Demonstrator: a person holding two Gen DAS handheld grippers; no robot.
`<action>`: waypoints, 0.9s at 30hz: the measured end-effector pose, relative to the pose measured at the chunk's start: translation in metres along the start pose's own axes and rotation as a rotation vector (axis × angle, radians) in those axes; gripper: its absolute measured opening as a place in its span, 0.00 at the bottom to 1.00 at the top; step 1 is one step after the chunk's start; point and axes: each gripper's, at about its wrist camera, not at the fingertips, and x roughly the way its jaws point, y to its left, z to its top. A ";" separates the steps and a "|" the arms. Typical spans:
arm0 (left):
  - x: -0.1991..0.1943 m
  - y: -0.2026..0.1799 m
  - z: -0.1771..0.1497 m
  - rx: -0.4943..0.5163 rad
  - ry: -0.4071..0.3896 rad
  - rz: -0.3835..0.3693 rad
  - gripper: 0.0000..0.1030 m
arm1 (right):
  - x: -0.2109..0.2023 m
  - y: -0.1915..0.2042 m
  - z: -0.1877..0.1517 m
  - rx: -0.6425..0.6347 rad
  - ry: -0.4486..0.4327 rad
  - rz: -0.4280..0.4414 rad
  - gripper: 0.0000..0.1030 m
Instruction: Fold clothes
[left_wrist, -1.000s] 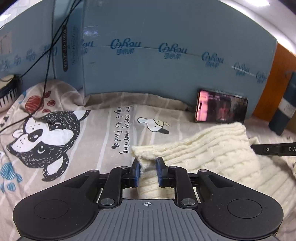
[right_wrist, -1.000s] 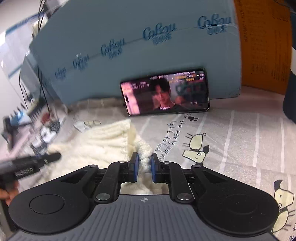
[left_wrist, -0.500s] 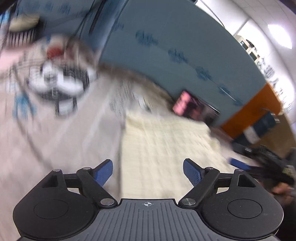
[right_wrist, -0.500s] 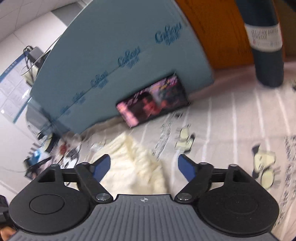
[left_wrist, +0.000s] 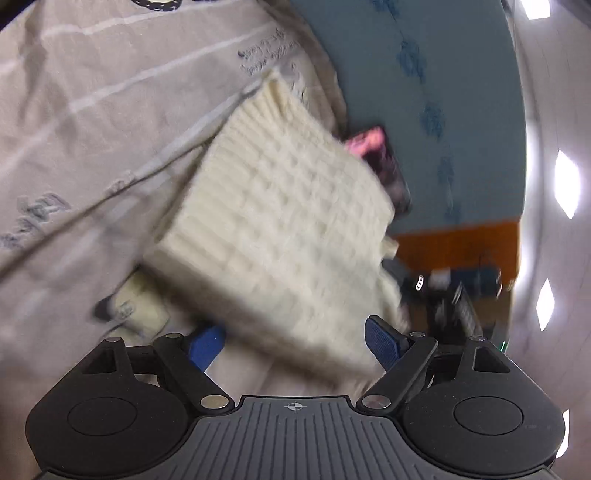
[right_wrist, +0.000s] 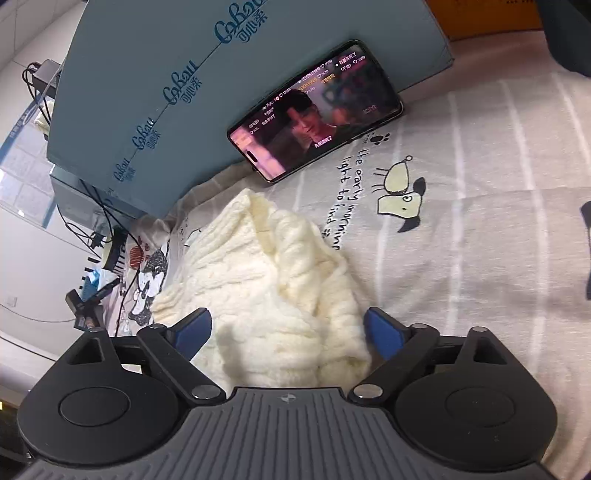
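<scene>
Both grippers hang over the cream knit sweater (right_wrist: 273, 280), which lies folded on the printed bed sheet (right_wrist: 480, 229), at about 7 o'clock from the phone (right_wrist: 314, 110) propped against the blue box (right_wrist: 155, 74). The left gripper (left_wrist: 295, 341) and right gripper (right_wrist: 288, 332) each have their blue fingers spread wide, gripping nothing, probably so the fold can settle. A second ago each pair was pinched on a sweater edge; half a second ago both had let go. The left view has since swung and blurred, so the garment there sits tilted toward 1 o'clock.
</scene>
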 end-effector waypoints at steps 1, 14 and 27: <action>0.005 -0.002 0.002 0.010 -0.009 -0.005 0.82 | 0.001 0.001 0.000 -0.001 0.002 0.005 0.89; 0.019 -0.035 0.008 0.256 -0.098 0.064 0.32 | -0.013 0.026 -0.019 -0.053 0.003 0.011 0.36; -0.080 -0.076 0.037 0.511 -0.447 -0.049 0.31 | -0.027 0.138 -0.006 -0.284 -0.086 0.238 0.34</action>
